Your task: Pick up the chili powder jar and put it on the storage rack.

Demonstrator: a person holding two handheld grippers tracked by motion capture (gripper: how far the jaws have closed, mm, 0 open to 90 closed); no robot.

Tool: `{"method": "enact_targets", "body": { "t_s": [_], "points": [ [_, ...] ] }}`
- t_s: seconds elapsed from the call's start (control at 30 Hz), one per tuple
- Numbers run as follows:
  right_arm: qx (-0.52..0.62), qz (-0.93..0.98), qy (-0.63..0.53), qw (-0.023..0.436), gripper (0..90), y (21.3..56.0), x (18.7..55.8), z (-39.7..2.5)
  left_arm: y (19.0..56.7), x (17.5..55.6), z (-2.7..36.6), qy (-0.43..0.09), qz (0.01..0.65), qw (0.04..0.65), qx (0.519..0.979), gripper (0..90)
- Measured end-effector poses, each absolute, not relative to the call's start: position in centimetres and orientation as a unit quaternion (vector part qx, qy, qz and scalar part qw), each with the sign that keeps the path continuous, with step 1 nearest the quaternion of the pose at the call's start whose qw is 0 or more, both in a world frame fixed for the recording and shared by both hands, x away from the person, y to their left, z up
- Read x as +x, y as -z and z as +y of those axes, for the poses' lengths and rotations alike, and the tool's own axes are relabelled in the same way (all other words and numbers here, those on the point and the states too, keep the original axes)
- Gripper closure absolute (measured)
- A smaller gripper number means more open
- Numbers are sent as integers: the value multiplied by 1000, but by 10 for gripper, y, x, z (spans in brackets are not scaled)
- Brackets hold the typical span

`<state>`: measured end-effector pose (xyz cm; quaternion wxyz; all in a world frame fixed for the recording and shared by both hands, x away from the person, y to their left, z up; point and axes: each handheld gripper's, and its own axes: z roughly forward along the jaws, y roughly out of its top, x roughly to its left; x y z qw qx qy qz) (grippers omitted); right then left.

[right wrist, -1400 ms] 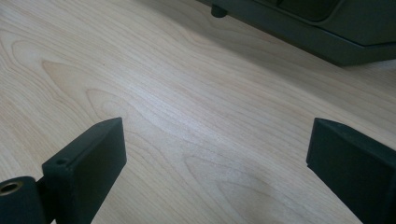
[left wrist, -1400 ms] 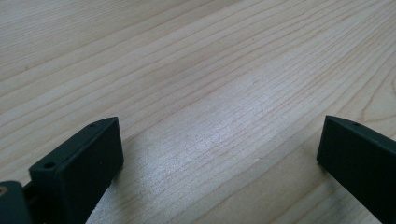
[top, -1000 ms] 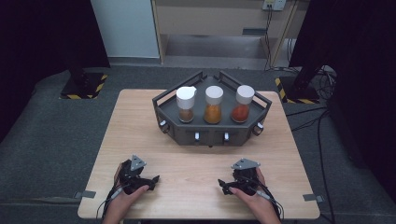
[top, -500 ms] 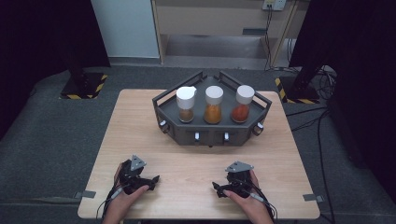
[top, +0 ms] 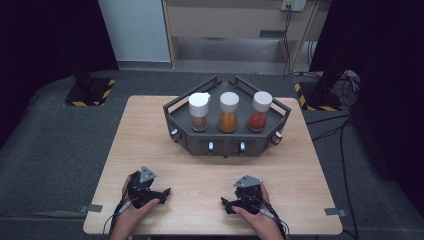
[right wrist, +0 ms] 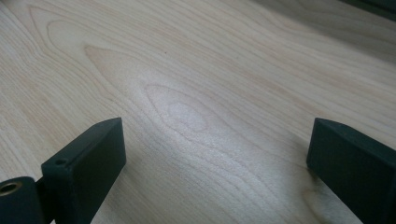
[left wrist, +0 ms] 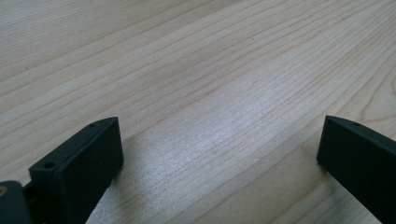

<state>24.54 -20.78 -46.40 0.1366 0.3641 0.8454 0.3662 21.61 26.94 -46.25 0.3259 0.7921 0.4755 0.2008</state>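
Resting on the bench at 6 o'clock, both grippers (left, right) with fingers released, empty, likely staged before reaching for jars at 12.

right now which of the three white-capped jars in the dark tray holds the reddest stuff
The white-capped jar at the right end of the row: its contents are red-orange, while the middle jar holds orange and the left jar a duller brown.

Light wood bench on grey carpet floor. Dark angular tray sits at its far centre; both grippers rest on its near edge.
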Motion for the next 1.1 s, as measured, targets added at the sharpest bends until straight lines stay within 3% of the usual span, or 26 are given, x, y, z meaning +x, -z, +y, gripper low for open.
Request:
{"method": "enact_targets", "body": {
  "t_s": [1.1],
  "points": [
    [359,846,-365,149,4,468,242,-201,463,216,269,-201,475,326,792,0]
  ]
}}
